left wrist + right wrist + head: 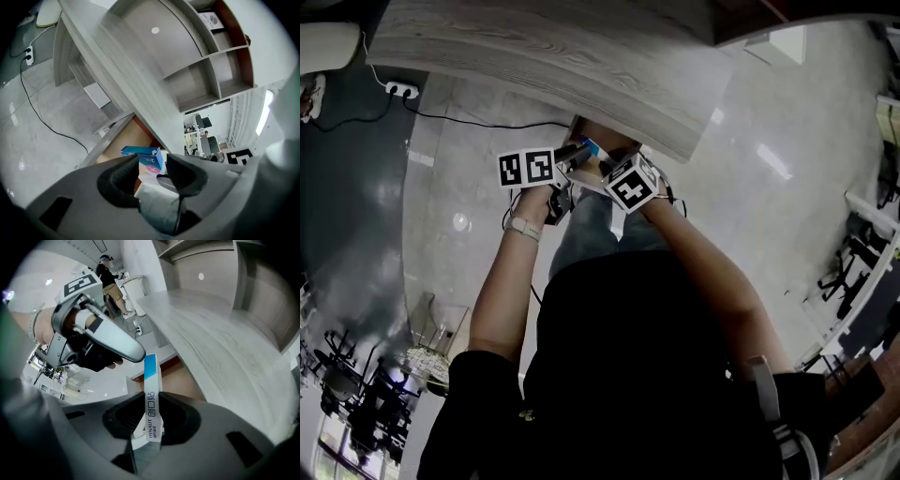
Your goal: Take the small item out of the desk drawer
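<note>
The small box is showing blue and white; the surface is showing pale grey wood grain, the drawer brown.

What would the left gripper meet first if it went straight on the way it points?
Probably the blue-and-white box that the right gripper grips, just beyond the left gripper's open jaws; depth unclear.

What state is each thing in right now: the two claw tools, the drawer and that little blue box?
left gripper: open, gripping nothing.
right gripper: shut on the small box.
small box: clamped between the right gripper's jaws, its narrow side toward that gripper's camera.
drawer: pulled open under the desk.
</note>
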`<state>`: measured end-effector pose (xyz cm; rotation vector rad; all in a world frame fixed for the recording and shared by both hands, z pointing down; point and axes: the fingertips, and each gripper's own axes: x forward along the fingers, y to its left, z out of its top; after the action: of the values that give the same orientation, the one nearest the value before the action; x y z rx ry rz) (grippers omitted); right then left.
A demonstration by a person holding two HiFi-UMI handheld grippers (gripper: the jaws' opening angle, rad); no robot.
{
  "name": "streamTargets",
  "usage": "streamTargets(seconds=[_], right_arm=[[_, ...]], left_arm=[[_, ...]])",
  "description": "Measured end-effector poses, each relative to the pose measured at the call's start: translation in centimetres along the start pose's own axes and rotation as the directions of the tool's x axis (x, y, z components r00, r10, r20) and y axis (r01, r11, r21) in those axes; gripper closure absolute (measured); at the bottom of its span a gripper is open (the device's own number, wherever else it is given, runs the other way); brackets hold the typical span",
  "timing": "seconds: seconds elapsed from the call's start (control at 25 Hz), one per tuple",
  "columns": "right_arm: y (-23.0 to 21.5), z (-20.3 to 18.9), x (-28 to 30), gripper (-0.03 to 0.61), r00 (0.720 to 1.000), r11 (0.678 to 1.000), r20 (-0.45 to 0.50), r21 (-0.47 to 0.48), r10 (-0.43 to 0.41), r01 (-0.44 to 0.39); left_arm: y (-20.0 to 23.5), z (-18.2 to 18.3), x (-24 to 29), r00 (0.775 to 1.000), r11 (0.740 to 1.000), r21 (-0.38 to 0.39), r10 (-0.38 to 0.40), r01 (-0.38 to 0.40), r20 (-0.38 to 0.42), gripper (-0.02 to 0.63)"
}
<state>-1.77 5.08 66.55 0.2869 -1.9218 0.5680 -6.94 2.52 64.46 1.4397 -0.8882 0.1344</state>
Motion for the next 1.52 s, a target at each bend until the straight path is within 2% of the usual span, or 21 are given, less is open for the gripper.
streamTargets(seconds=[0.24,0.44,0.64,0.72,0.88,0.96,1.08,1.24,1.36,1.52], right_arm=[[0.3,2.6,-4.7,0.492,0.998,0.998,0.043,-0.049,0.047,-0.045],[-0.6,4.7,-10.4,0.492,0.99,0.994,0.12,-0.088,0.075,-0.065],[-0.4,6.2,-16.0,0.492,0.979,0.992,0.183,-0.107,0.09,-0.071],[-0.5,7.2,-17.9,0.492,0.972,0.99,0.215,-0.121,0.097,-0.072],[-0.6,9.7,-21.6,0.492,0.95,0.986,0.293,-0.149,0.112,-0.071],[-0.3,11.0,-23.6,0.492,0.931,0.983,0.341,-0.17,0.127,-0.072],[0.4,12.7,-26.4,0.492,0.897,0.976,0.414,-0.202,0.156,-0.077],[1.3,14.7,-29.6,0.492,0.848,0.97,0.497,-0.233,0.185,-0.075],[2.0,16.1,-32.0,0.492,0.793,0.962,0.57,-0.262,0.215,-0.072],[2.6,17.7,-35.4,0.492,0.717,0.958,0.653,-0.279,0.243,-0.07]], left_arm=[[-1.9,0.8,-3.0,0.995,1.0,0.003,0.005,-0.005,0.096,0.426],[-5.8,1.5,-5.2,0.98,0.994,0.084,0.049,-0.067,0.194,0.486],[-10.0,1.6,-8.4,0.949,0.988,0.13,0.043,-0.088,0.313,0.6],[-11.6,2.1,-9.7,0.934,0.977,0.183,0.04,-0.111,0.356,0.601],[-15.4,3.5,-12.6,0.899,0.953,0.283,-0.026,-0.11,0.438,0.603],[-17.1,4.1,-14.3,0.879,0.935,0.326,-0.034,-0.14,0.476,0.603],[-19.4,5.2,-16.7,0.845,0.892,0.39,-0.019,-0.228,0.535,0.603],[-21.9,6.8,-20.0,0.785,0.839,0.432,-0.009,-0.331,0.62,0.603],[-23.5,7.7,-22.1,0.744,0.809,0.446,-0.017,-0.382,0.668,0.603],[-25.2,7.8,-24.3,0.706,0.775,0.46,-0.026,-0.433,0.707,0.603]])
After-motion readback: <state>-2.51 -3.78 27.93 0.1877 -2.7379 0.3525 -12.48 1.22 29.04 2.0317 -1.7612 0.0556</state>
